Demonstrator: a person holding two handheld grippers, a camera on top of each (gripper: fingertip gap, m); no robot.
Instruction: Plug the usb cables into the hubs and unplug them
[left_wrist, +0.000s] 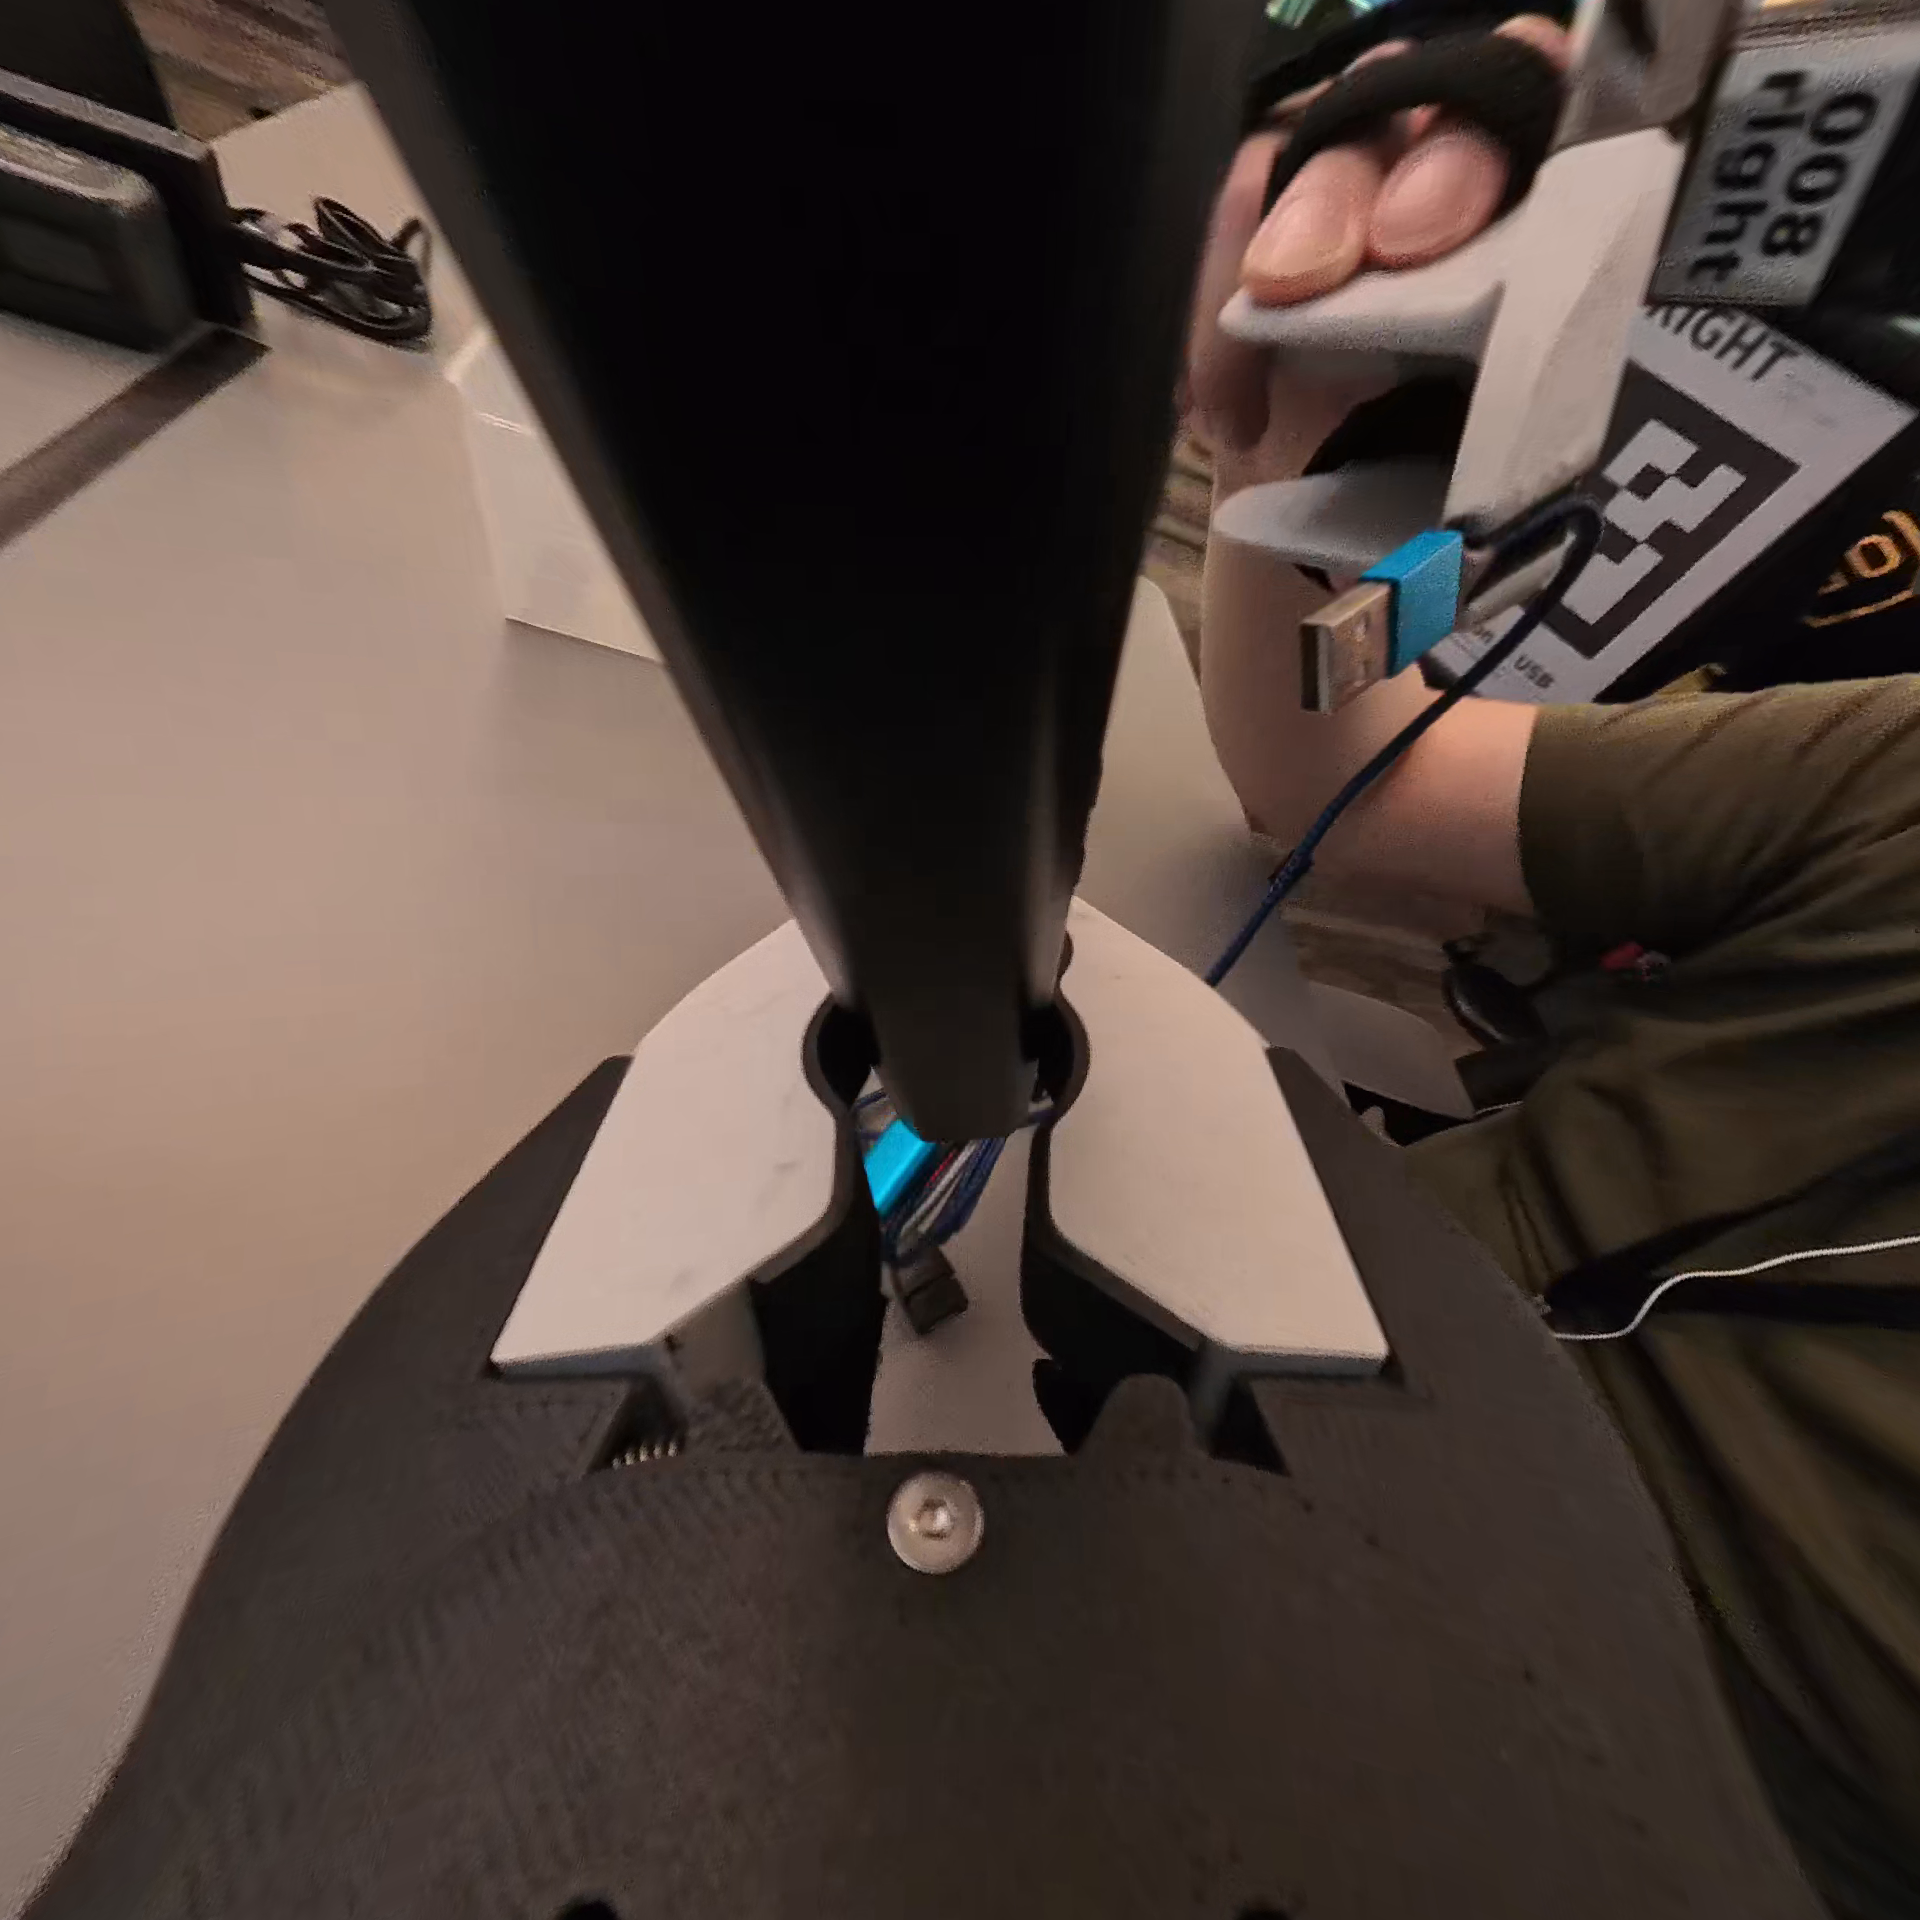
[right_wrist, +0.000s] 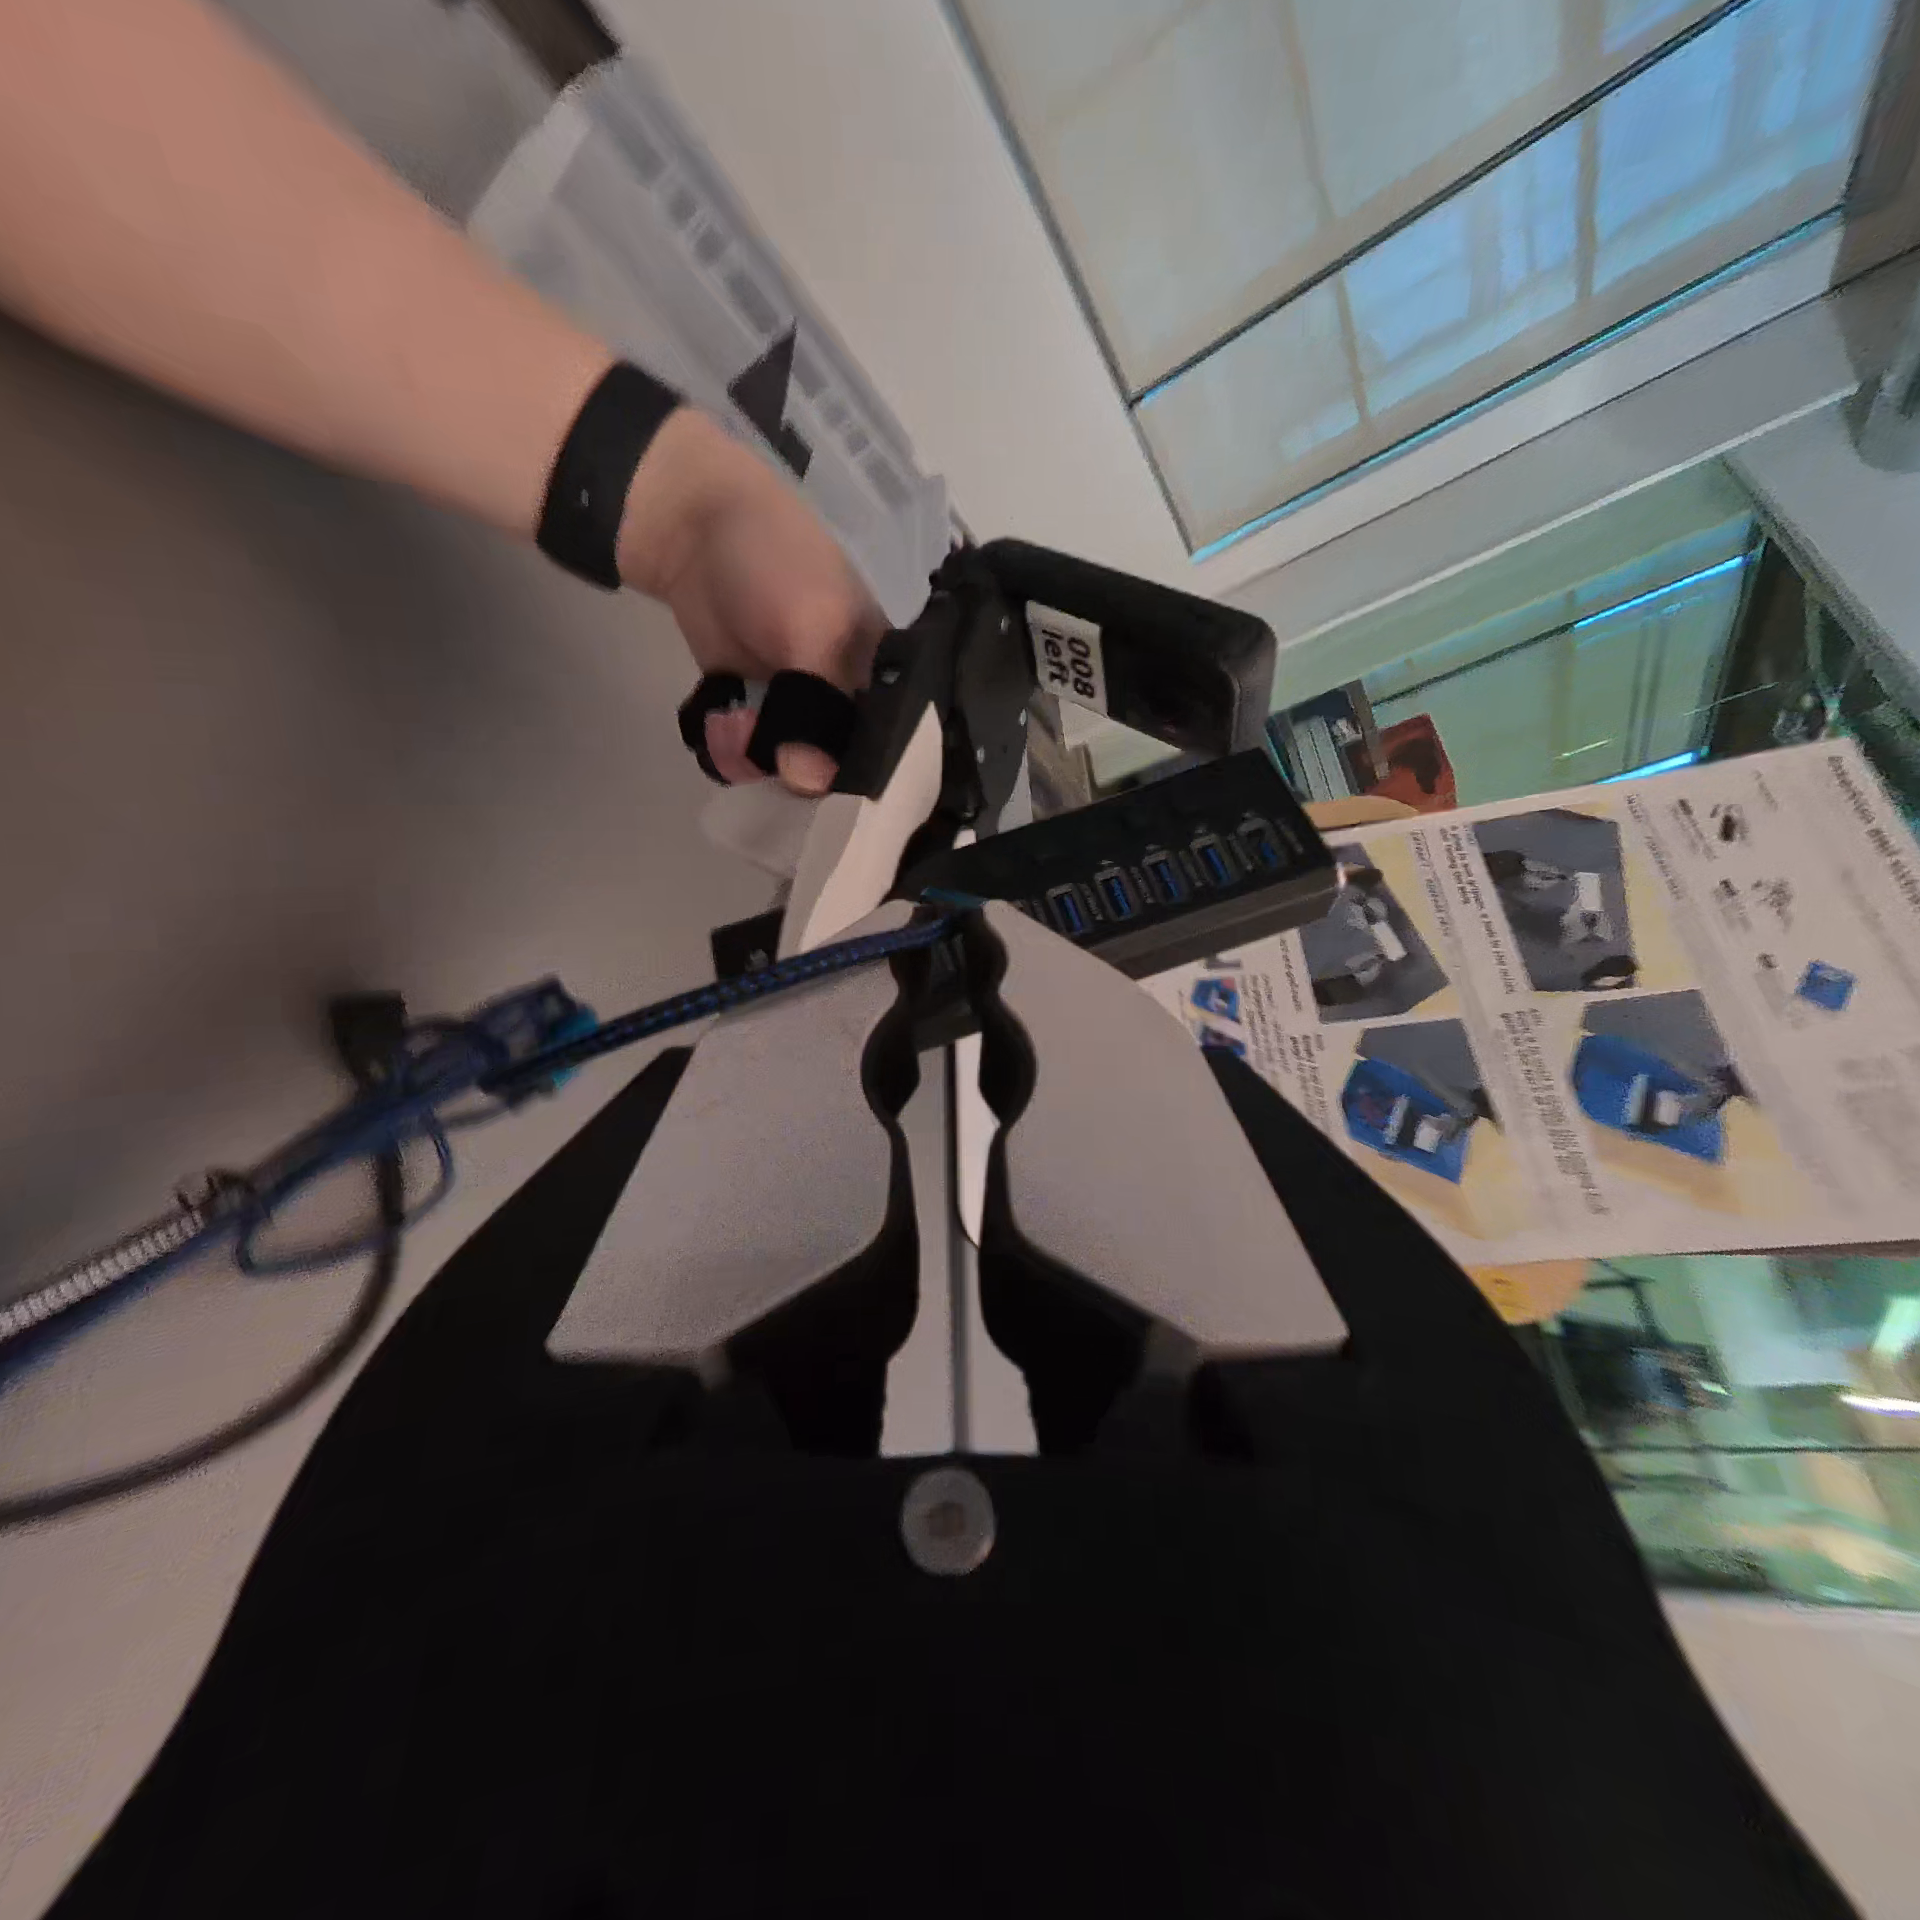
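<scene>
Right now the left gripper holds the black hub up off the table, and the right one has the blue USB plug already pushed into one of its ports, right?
Not quite. The blue USB plug is not in any port: the left wrist view shows its metal tip bare in the air, held by the right gripper. The left gripper does hold the black hub up.

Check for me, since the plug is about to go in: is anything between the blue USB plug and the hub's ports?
Nothing visible does. The blue USB plug, pinched by the right gripper, sits in open air beside the hub, whose ports are uncovered.
</scene>
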